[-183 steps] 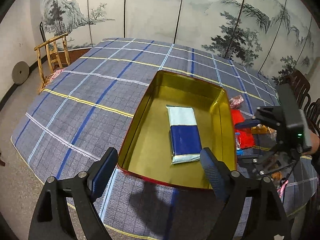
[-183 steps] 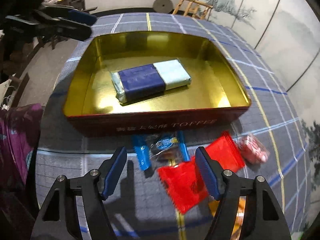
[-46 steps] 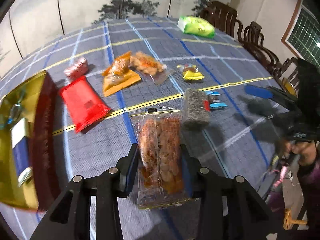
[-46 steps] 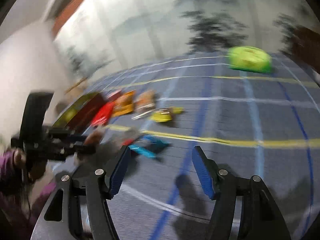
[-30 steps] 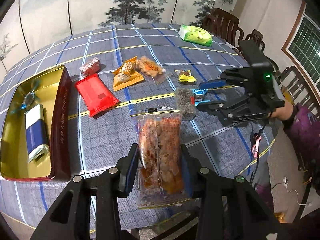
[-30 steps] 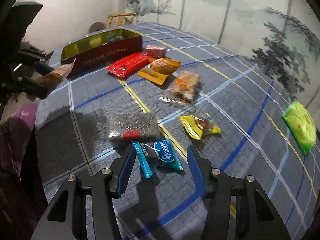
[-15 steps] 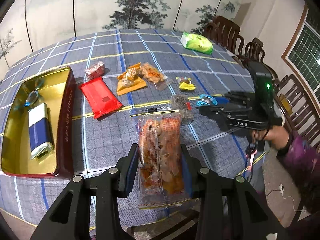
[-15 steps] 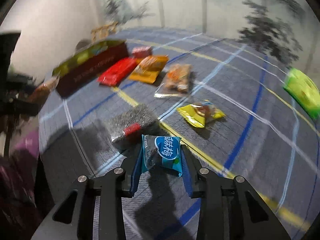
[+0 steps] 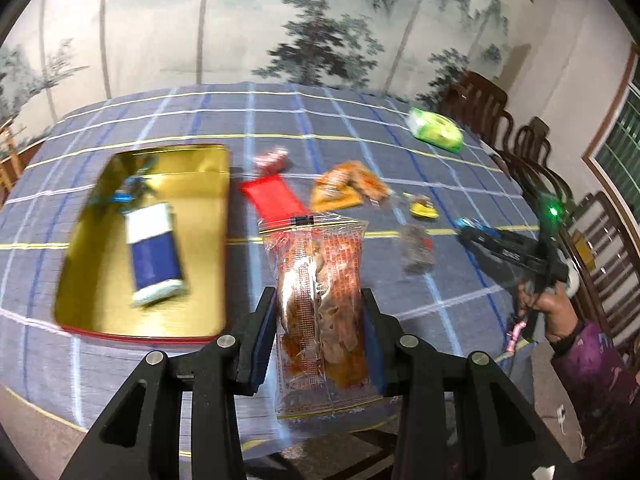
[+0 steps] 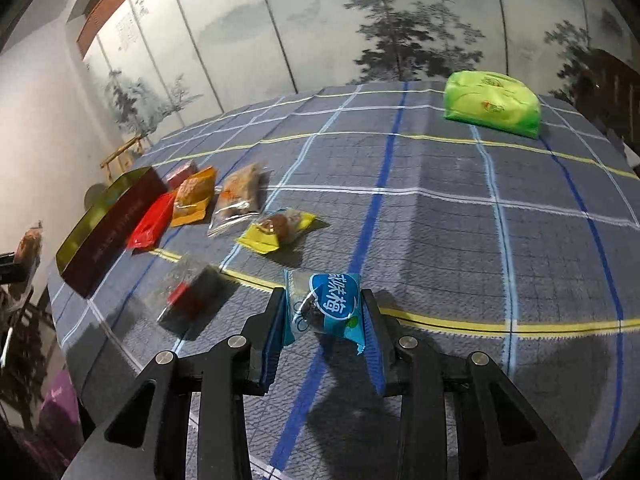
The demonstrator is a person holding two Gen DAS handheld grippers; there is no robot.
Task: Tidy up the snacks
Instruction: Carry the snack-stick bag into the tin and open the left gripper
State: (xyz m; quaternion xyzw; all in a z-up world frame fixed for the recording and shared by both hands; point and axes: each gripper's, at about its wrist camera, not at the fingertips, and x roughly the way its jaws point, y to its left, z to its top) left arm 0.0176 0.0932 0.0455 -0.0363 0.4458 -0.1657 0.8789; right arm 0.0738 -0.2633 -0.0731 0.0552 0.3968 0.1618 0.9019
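Observation:
My left gripper (image 9: pixel 320 332) is shut on a clear packet of orange-brown snack (image 9: pixel 320 300), held above the table's near edge. The gold tin (image 9: pixel 208 240) lies to its left, with a blue-and-white bar (image 9: pixel 154 252) and a small blue candy (image 9: pixel 124 196) inside. My right gripper (image 10: pixel 324 328) is shut on a small blue plum candy packet (image 10: pixel 328 304), lifted just above the cloth. It also shows at the right of the left wrist view (image 9: pixel 476 230). The tin shows at the far left of the right wrist view (image 10: pixel 108 224).
On the checked cloth (image 10: pixel 440 220) lie a red packet (image 10: pixel 152 220), an orange packet (image 10: pixel 192 196), a clear packet (image 10: pixel 238 196), a yellow candy (image 10: pixel 280 228), a dark seed packet (image 10: pixel 188 300) and a green bag (image 10: pixel 492 104). Wooden chairs (image 9: pixel 532 148) stand at the right.
My left gripper has swung left with its packet, so the tin sits nearer the centre. My right gripper has lifted the blue candy off the cloth.

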